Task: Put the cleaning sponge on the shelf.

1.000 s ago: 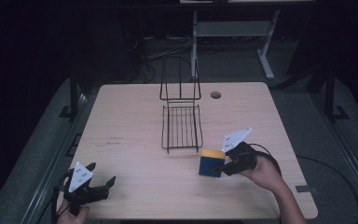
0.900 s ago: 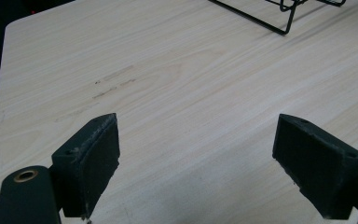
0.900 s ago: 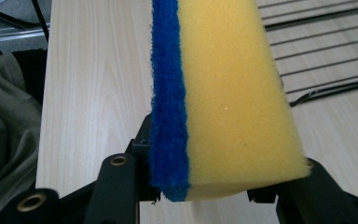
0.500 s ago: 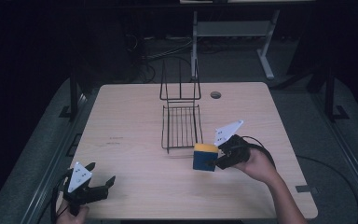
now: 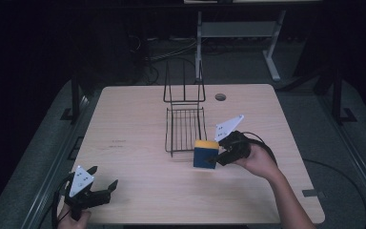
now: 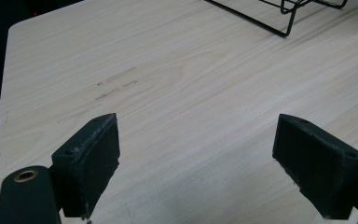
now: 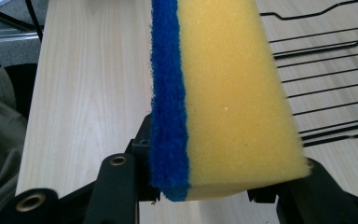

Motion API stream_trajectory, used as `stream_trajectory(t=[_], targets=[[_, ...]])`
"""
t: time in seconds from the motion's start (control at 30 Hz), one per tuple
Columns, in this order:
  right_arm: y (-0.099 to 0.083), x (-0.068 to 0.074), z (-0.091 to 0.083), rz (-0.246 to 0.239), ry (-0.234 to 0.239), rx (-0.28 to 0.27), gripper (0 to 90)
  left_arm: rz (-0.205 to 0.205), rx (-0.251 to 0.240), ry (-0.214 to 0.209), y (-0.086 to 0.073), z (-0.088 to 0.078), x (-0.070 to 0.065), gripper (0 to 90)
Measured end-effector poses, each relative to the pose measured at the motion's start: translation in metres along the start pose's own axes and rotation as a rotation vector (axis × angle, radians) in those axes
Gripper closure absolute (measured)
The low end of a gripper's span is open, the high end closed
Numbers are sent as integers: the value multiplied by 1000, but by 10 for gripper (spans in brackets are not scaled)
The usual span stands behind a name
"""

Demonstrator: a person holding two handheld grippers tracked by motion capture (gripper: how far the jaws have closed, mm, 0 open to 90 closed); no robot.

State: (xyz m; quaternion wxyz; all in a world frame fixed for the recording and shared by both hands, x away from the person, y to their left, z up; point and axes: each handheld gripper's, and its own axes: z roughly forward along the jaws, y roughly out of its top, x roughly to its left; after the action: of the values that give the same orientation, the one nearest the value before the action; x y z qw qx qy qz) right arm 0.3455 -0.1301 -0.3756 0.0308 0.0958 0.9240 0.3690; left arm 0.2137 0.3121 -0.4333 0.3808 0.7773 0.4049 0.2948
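A yellow sponge with a blue scouring side point(image 5: 205, 153) point(image 7: 223, 93) is held off the table just in front of the black wire rack point(image 5: 185, 125). My right gripper point(image 5: 218, 160) point(image 7: 223, 189) is shut on it, one jaw against the blue face and one against the yellow. At the table's near left corner my left gripper point(image 5: 104, 182) point(image 6: 196, 163) stands open above bare wood, nothing between its pads point(image 6: 91, 158).
The wire rack has a flat grid base and an upright back frame point(image 5: 184, 86) toward the far edge. A round cable hole point(image 5: 220, 97) sits in the wooden table point(image 5: 133, 124) beyond it. A white desk frame point(image 5: 238, 33) stands behind on the floor.
My right gripper has carried the sponge leftward and a little up, from the right of the rack to its front corner. The left gripper has stayed put.
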Motion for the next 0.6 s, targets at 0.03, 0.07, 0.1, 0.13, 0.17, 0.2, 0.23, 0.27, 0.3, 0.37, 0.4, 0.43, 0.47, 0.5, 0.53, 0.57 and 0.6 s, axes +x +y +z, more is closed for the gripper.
stream_trajectory(t=[0.03,0.07,0.1,0.13,0.17,0.2,0.23,0.27,0.3,0.37,0.4,0.43,0.47,0.5,0.53,0.57,0.6], targets=[[1,-1,0,3,2,0,551,0,2,-1,0,0,0,141],[2,-3,1,4,2,2,551,2,2,0,0,0,0,141],[3,-4,1,9,2,4,551,2,2,0,0,0,0,141],[3,-5,1,6,4,3,551,1,2,0,0,0,1,141],[4,-6,2,6,11,1,551,1,1,0,0,0,1,141],[4,-7,2,5,15,2,551,-1,2,0,0,0,1,141],[5,-8,2,7,16,0,551,0,2,0,0,0,1,141],[6,-9,3,7,15,2,551,1,2,0,0,0,1,141],[7,-9,3,8,14,5,551,2,2,0,0,0,1,141],[8,-10,2,14,16,-8,551,2,1,-1,0,0,0,141],[8,-10,2,10,18,-11,551,2,1,-2,0,0,0,141],[9,-11,2,8,14,-7,551,1,2,-2,0,0,0,141],[10,-11,2,3,9,-1,551,0,2,-1,0,0,0,141],[11,-12,2,3,11,-3,551,-2,2,-1,0,0,0,141],[13,-12,2,1,11,-6,551,-3,1,-3,0,1,0,141],[14,-13,1,-1,10,-5,551,1,0,-3,0,1,0,141],[15,-14,2,-2,10,0,551,3,1,-4,0,1,0,141]])
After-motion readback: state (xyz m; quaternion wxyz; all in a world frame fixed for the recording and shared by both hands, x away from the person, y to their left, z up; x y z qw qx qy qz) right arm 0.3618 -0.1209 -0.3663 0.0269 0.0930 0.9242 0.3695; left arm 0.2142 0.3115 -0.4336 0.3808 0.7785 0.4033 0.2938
